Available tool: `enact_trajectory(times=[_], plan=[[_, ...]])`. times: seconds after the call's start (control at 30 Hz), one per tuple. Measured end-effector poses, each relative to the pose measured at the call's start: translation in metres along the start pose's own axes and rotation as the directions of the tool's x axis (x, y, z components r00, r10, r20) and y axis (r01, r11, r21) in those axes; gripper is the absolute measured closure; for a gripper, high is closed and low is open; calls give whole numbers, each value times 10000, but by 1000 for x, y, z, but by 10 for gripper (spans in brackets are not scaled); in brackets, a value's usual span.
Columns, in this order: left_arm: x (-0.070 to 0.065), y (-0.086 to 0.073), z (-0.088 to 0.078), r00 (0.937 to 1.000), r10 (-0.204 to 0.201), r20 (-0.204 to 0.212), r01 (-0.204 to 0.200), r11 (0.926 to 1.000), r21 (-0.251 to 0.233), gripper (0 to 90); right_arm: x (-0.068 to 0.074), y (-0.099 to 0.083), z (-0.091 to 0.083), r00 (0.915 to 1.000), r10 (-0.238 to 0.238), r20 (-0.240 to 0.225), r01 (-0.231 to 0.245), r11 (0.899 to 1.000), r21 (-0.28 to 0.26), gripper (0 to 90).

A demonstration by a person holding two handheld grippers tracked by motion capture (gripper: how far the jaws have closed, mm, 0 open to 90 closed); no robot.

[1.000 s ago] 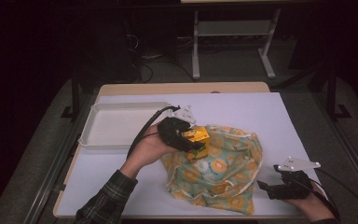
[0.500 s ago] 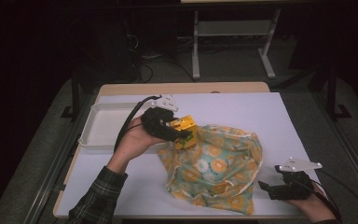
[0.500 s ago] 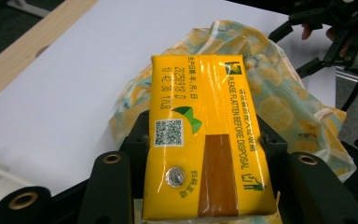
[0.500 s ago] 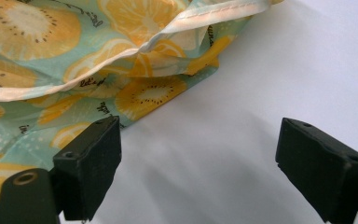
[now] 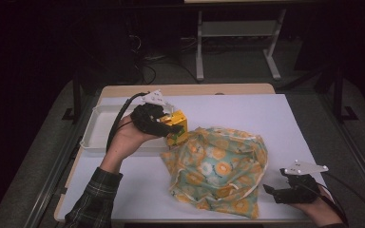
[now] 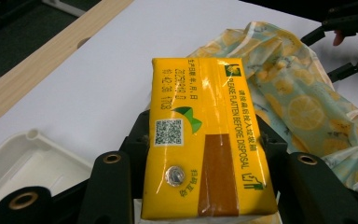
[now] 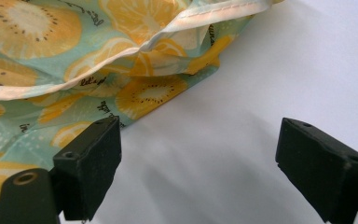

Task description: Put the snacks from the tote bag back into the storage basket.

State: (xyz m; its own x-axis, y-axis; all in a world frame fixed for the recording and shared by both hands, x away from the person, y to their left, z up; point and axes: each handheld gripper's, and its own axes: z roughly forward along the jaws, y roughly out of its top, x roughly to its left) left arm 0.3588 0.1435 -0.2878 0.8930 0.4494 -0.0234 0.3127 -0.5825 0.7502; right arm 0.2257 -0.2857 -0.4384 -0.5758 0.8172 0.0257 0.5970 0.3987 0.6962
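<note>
Yellow and glossy, the drink carton [image 6: 207,140] sits clamped across its width in the left claw [image 5: 173,124], raised just past the far-left edge of the fruit-print cloth bag [image 5: 221,166] and close beside the white tray [image 5: 95,135]. The right claw [image 5: 278,192] rests on the desk [image 5: 266,114] at the bag's near-right corner, its jaws spread wide with nothing between them; in the right gripper view the bag's hem lies just beyond the left jaw.

By my reading, the step in hand is moving the carton out of the bag toward the tray. The next move calls for carrying it left over the tray's near rim, lowering it flat inside, then letting the jaws part.

Room is good: the tray looks bare, and the desk's far half is open white surface. The tray's raised rim is the one edge to clear, and the bag's loose mouth lies just beneath the carton.
</note>
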Motion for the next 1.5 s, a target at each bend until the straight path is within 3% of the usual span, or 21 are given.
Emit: enact_trajectory(times=[0.63,0.93,1.23,1.5], plan=[[28,-18,-6,9958,-749,-525,745,9972,-112,525,0,0,0,10000,-55,-2,55,10000,-4,138],[44,-30,-8,9888,-1060,-1048,1056,9944,-98,525,0,-1,1,10000,-59,14,59,10000,14,138],[52,-37,-6,9806,-1143,-1591,1161,9932,22,525,0,-1,1,10000,-71,11,71,10000,29,138],[61,-48,1,9735,-1430,-1785,1482,9888,161,524,0,-1,1,10000,-77,12,77,10000,-8,138]])
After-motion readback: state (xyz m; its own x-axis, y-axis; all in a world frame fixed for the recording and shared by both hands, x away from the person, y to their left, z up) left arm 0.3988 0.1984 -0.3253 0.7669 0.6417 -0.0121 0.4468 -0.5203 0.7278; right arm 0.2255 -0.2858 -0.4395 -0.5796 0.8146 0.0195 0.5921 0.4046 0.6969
